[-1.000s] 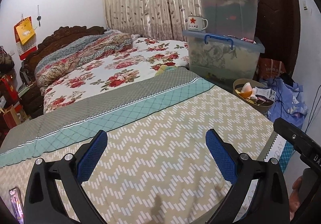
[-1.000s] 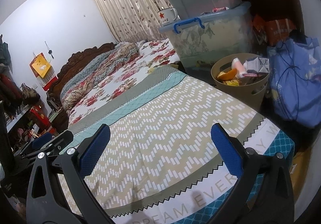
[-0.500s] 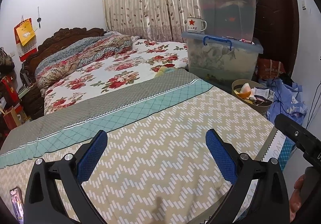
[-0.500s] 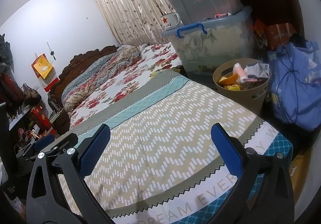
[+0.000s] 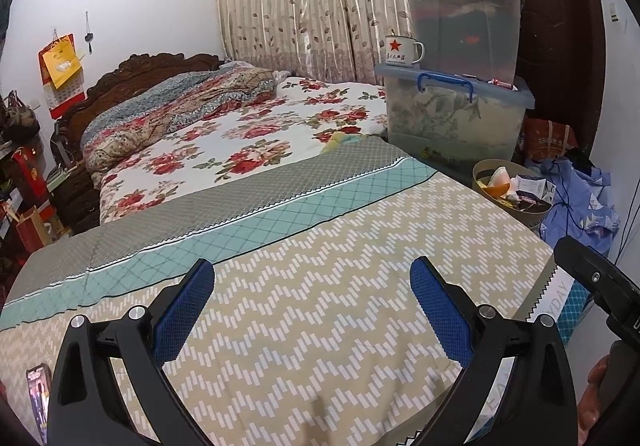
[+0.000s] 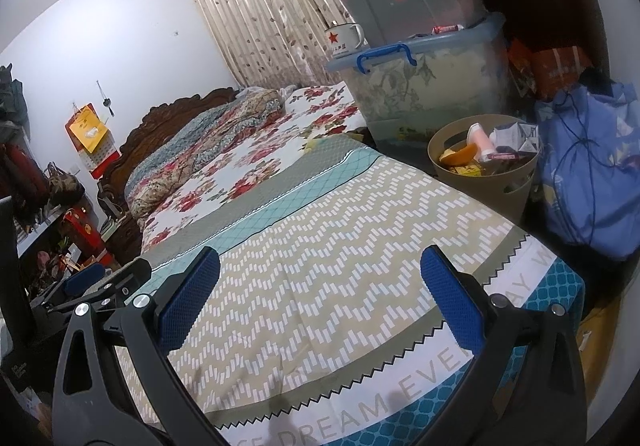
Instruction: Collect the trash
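Both grippers hover over the foot of the bed, jaws wide, nothing held. No loose trash shows on the chevron cover — what trash I can see sits already in the tan bin on the floor off the bed's far corner. From the right gripper the bin lies at about 1 o'clock, fairly near; from the left gripper at about 2 o'clock, well apart, with the bed corner between. The right is nearer. The bin's mouth faces up, so I'd guess any drop comes from above. A phone lies by the left jaw — not trash.
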{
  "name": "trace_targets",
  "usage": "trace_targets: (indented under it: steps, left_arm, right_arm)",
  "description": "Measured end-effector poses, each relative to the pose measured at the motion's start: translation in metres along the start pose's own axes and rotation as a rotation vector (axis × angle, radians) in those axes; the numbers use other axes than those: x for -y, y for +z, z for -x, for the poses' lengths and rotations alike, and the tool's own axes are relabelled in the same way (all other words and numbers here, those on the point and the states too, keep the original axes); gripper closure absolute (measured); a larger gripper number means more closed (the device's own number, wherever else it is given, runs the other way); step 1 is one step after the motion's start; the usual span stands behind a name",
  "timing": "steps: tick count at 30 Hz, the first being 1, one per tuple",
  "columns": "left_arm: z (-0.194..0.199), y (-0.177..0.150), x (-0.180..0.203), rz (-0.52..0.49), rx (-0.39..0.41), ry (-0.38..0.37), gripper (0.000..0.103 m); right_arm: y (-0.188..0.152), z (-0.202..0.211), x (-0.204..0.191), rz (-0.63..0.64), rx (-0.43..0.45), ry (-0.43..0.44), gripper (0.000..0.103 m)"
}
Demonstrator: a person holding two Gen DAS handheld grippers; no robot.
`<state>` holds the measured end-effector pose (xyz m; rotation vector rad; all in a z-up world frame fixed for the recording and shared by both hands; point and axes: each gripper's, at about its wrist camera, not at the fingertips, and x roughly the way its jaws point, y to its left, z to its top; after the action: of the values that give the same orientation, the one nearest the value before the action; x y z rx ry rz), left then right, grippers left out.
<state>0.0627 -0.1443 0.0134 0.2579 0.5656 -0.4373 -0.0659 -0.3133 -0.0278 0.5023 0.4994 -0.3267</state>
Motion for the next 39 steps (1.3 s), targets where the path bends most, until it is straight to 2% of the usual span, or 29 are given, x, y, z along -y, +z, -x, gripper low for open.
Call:
trace_targets:
  steps: [5, 17, 39]
  left_arm:
    - [0.005, -0.001, 0.001, -0.021, 0.006, 0.024, 0.009]
    - [0.02, -0.001, 0.001, -0.01, 0.03, 0.029, 0.009]
    - [0.018, -0.005, -0.001, -0.019, 0.017, 0.037, 0.009]
  right_arm:
    - [-0.002, 0.003, -0.002, 0.003, 0.001, 0.004, 0.004]
    - [-0.005, 0.011, -0.004, 0.006, 0.01, 0.01, 0.004]
    - [-0.006, 0.012, -0.003, 0.006, 0.005, 0.008, 0.004]
